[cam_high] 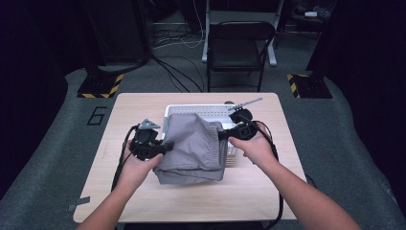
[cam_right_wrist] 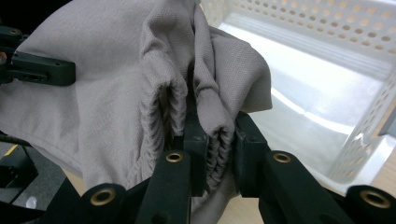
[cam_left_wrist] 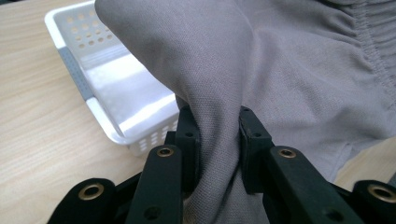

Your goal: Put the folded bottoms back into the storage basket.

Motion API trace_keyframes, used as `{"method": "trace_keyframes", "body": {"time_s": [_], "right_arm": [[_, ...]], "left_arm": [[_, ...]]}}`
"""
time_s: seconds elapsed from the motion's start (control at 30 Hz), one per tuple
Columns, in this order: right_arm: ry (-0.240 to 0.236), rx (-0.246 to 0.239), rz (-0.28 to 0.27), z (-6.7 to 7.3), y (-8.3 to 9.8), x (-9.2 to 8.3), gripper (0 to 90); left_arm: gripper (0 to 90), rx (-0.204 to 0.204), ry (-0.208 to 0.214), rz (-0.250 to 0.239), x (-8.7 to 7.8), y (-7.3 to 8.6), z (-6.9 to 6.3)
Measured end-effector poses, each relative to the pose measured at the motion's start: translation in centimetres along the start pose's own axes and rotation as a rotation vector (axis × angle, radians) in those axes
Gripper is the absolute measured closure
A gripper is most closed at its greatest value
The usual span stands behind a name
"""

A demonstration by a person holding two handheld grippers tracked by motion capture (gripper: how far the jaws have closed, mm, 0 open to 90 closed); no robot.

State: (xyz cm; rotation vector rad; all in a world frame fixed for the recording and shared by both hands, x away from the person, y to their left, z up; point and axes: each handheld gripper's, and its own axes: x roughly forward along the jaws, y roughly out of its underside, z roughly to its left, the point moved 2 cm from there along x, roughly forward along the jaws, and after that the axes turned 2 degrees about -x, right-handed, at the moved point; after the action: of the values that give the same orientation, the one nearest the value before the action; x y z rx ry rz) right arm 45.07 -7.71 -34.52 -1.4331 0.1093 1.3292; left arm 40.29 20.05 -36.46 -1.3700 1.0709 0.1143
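a pale wooden table (cam_high: 143,191) seen from above, with a person's two bare forearms reaching in from six o'clock. each hand holds a black two-jaw gripper. between them hangs a folded grey fabric garment with a gathered elastic waistband (cam_high: 194,146), lifted at both sides and draped over the near part of a white perforated plastic basket (cam_high: 210,109) that sits just past the table's centre, toward twelve o'clock. the garment's lower folds rest on the table at about six o'clock of the basket.

the left gripper (cam_high: 163,146) is at nine o'clock of the garment. in the left gripper view, its jaws (cam_left_wrist: 218,140) are closed down tight on a fold of the grey fabric (cam_left_wrist: 280,60), which is pinched between them and rises above; the basket's corner (cam_left_wrist: 93,93) lies behind at ten o'clock, its floor bare and shiny.

the right gripper (cam_high: 225,134) is at three o'clock of the garment. in the right gripper view, its jaws (cam_right_wrist: 217,144) are closed on the ribbed, gathered waistband edge of the garment (cam_right_wrist: 107,84), squeezed between them. the basket's wall (cam_right_wrist: 327,23) and bare floor spread away at two o'clock, and the other gripper's black finger (cam_right_wrist: 42,70) touches the cloth at nine o'clock.

beyond the table, at twelve o'clock, a black folding chair (cam_high: 239,48) stands on grey carpet (cam_high: 354,143), with cables trailing across the floor.
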Motion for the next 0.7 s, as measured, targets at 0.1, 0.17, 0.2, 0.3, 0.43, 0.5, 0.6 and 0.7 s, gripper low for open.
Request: {"method": "trace_keyframes", "body": {"time_s": [0.1, 0.17, 0.2, 0.3, 0.43, 0.5, 0.6, 0.7], "right_arm": [[0.002, 0.007, -0.006, -0.3, -0.7, -0.3, 77.7], [0.004, 0.012, -0.011, -0.5, -1.4, -0.5, 77.7], [-0.003, 0.017, -0.015, -0.7, -1.7, -0.6, 77.7], [-0.004, 0.028, -0.016, -1.0, -2.6, -0.9, 77.6], [0.002, 0.046, -0.015, -1.6, -3.7, -1.2, 77.6], [0.013, 0.038, -0.019, -1.9, -4.2, -1.1, 77.5], [0.041, 0.027, -0.016, -2.3, -4.9, -0.8, 77.5], [0.057, 0.033, -0.018, -2.4, -5.5, -0.6, 77.5]], "left_arm": [[74.1, 0.008, -0.003, 0.006, 0.2, -1.1, 0.3], [74.1, 0.023, -0.016, 0.014, 0.2, -1.9, 0.5], [74.2, 0.015, -0.018, 0.006, 0.2, -2.3, 0.5], [74.1, 0.028, -0.021, 0.012, 0.1, -3.4, 0.8], [74.1, 0.005, -0.012, 0.006, 0.5, -4.3, 1.1], [74.0, 0.008, -0.015, 0.005, 0.7, -4.8, 1.2], [74.1, 0.0, -0.02, 0.001, 1.0, -5.2, 1.6], [74.0, -0.012, -0.036, 0.004, 1.5, -5.6, 2.1]]}}
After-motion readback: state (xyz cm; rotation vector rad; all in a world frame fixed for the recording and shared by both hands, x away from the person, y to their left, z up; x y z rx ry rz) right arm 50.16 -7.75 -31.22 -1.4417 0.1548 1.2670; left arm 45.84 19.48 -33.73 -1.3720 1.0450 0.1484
